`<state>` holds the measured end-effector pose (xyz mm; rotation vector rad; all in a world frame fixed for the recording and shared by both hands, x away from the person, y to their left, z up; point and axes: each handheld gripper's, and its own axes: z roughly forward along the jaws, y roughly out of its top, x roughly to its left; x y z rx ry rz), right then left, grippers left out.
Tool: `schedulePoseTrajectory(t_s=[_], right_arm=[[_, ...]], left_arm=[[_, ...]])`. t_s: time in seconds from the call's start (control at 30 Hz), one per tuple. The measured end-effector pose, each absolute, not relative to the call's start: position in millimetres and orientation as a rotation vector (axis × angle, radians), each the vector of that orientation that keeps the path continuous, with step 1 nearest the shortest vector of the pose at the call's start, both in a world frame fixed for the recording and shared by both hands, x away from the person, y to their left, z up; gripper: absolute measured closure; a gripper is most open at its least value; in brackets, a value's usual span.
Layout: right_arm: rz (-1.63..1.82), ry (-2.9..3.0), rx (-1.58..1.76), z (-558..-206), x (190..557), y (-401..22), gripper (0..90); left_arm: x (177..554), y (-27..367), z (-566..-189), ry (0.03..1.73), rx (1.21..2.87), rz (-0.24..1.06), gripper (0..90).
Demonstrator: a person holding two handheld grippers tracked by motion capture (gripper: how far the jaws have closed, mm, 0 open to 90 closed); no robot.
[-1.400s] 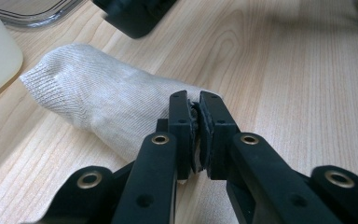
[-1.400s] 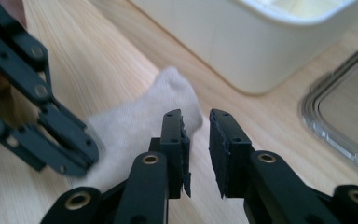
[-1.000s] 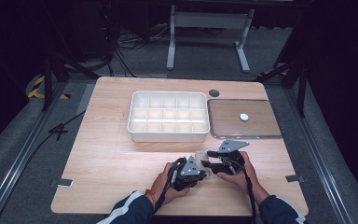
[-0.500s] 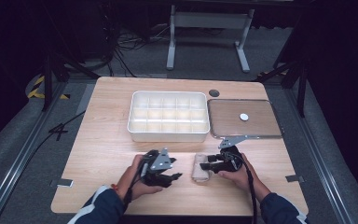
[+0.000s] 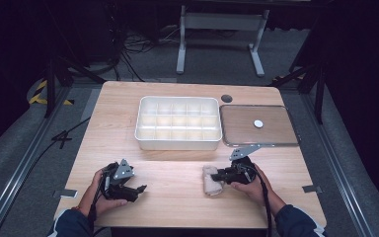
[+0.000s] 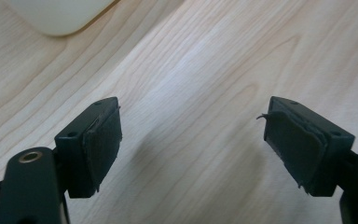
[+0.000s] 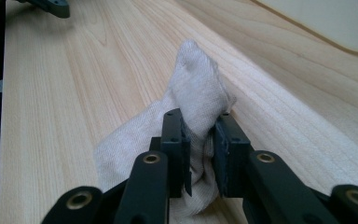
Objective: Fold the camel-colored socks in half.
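So the rolled-up white cloth [image 5: 211, 179] sits on the table [image 5: 177, 197] in front of the compartment tray [image 5: 178, 122], near its right corner. My right gripper [image 5: 221, 176] is clamped on the roll, jaws having just closed in, I'd guess to keep it from unrolling. Its long axis runs toward the tray and back. My left gripper [image 5: 139, 189] is well left, jaws just opened wide, nothing between them.
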<state>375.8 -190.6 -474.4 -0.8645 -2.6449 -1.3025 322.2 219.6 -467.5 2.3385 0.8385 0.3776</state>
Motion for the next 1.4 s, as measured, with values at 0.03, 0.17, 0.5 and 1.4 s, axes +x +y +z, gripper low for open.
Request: schedulePoseTrajectory(t_s=[0.03,0.17,0.5,1.4], right_arm=[[-1.314,-2.649,-0.863,-473.7,374.6,-191.7,77.3],[-1.346,-2.681,-0.847,-469.9,370.5,-192.9,78.0],[-1.431,-2.763,-0.849,-456.5,362.7,-203.3,78.1],[-1.653,-2.790,-0.937,-428.8,363.5,-234.4,78.2]], left_arm=[[323.5,219.6,-468.3,0.838,2.344,0.388,19.4],[325.5,215.6,-473.1,0.837,2.350,0.366,17.9],[326.0,216.6,-478.3,0.896,2.291,0.316,14.5],[334.7,217.7,-483.6,0.844,2.282,0.313,3.6]])
